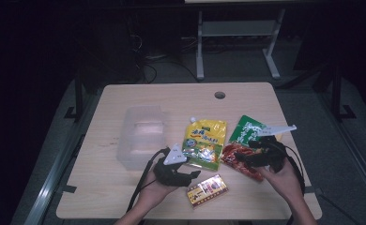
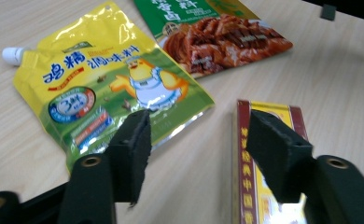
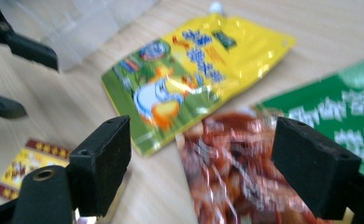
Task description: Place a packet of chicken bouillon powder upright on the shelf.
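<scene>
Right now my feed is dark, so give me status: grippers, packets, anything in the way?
Left gripper open, above table beside red-and-yellow flat box. Right gripper open over green-and-red food packet. Yellow spouted pouch flat between them. Clear plastic bin at left.

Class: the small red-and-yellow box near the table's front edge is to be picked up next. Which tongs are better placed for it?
Probably the left tongs: open, with the box partly under them. The right tongs hang over the red-and-green pouch.

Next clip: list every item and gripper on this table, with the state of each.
Left gripper: jaws open, holding nothing.
Right gripper: jaws open, holding nothing.
Yellow spouted pouch: lying flat, white cap on.
Green-and-red food packet: lying flat, looks sealed.
Small red-and-yellow box: lying flat, closed.
Clear plastic container: on the table; contents unclear.
</scene>
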`<state>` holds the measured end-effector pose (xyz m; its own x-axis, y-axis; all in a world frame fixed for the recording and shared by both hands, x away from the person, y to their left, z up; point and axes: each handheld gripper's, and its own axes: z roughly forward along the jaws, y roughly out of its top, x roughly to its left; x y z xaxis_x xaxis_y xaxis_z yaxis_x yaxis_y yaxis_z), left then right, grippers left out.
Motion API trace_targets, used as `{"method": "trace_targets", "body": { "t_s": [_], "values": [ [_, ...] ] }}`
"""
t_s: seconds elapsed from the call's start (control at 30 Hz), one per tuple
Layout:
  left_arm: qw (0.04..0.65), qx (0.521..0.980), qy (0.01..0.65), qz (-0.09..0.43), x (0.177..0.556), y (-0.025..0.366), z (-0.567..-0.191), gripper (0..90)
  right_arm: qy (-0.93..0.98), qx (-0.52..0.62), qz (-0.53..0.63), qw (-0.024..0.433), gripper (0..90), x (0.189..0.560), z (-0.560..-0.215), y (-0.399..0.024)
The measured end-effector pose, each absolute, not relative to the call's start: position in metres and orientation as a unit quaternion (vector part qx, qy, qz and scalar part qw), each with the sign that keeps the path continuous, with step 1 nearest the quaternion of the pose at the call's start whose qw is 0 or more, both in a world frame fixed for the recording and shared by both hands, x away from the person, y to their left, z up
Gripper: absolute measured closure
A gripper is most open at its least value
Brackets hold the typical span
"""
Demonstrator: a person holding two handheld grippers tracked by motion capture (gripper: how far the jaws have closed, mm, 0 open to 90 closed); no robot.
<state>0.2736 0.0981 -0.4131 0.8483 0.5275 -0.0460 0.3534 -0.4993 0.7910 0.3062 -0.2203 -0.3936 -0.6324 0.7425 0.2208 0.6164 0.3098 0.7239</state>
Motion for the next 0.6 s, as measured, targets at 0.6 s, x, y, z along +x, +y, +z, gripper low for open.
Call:
{"method": "trace_targets", "body": {
  "t_s": [0.6],
  "values": [
    [0.380, 0.874, 0.272, 0.130, 0.304, 0.071, -0.420, 72.7, 0.818, 0.443, 0.363, 0.049, 24.2, 0.386, -0.367, -0.174]
  ]
}}
